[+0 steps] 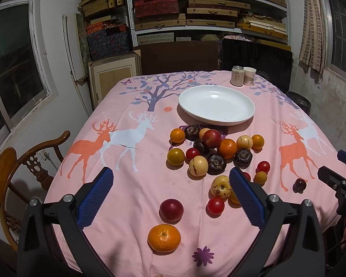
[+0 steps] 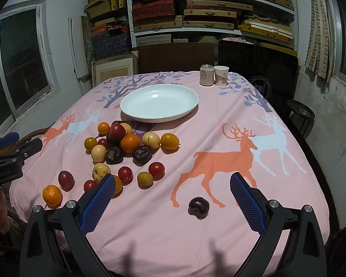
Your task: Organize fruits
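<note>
**Both grippers empty, fruit loose, plate bare**

Left gripper (image 1: pixel 171 187) — jaws apart, holding nothing, hovering over a glossy dark-red round plum (image 1: pixel 171 209) and a bright orange dimpled mandarin (image 1: pixel 164 237) near the table's (image 1: pixel 126 196) front edge. Risk: round fruit rolls off the pink deer-print tablecloth (image 1: pixel 117 106) if nudged by one finger. The mixed heap of small fruits (image 1: pixel 214 149) sits just before the shallow white round plate (image 1: pixel 216 105); reaching in could scatter it. Right gripper (image 2: pixel 173 187) — jaws apart, empty, over a lone dark purple lobed fruit (image 2: pixel 198 205), well apart from the heap. It's squat, long axis roughly left-right, cleft facing the camera; may squirt out sideways.
</note>
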{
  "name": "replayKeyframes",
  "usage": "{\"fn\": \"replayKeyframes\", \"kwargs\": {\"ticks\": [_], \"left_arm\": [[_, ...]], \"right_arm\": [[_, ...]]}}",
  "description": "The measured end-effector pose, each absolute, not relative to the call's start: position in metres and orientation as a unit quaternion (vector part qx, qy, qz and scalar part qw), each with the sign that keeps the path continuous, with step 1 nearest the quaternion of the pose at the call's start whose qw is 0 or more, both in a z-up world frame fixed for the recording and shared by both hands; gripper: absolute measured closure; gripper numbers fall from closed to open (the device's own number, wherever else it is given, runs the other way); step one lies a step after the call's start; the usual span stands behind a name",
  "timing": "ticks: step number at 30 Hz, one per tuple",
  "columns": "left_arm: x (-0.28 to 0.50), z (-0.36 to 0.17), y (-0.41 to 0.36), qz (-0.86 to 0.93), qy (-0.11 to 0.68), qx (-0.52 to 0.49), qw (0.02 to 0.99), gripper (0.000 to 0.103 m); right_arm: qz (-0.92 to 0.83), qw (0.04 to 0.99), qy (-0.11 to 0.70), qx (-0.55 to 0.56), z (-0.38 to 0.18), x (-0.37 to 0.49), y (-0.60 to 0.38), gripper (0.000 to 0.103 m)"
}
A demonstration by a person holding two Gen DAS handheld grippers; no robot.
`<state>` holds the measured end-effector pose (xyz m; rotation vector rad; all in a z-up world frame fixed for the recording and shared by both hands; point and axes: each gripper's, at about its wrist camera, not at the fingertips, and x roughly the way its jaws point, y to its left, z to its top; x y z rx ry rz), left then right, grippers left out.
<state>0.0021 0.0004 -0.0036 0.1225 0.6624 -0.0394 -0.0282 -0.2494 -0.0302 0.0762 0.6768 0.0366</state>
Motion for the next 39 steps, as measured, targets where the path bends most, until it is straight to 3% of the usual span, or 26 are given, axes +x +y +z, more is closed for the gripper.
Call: {"fn": "replayKeyframes", "kwargs": {"ticks": [24, 34, 39], "left_arm": [[0.003, -0.012, 0.000, -0.019, 0.328, 0.059, 0.943, 0.004], [0.001, -0.039, 0.006, -0.023, 0.352, 0.076, 0.933, 0.004], [-0.005, -0.079, 0.023, -0.050, 0.397, 0.087, 0.913, 0.004]], "right_arm": [[0.020, 0.940, 0.337, 0.037, -0.039, -0.027, -0.243, 0.004], [0.025, 0.937, 0.347, 0.039, -0.044, -0.024, -0.247, 0.004], [0.025, 0.929, 0.366, 0.042, -0.058, -0.023, -0.257, 0.004]]}}
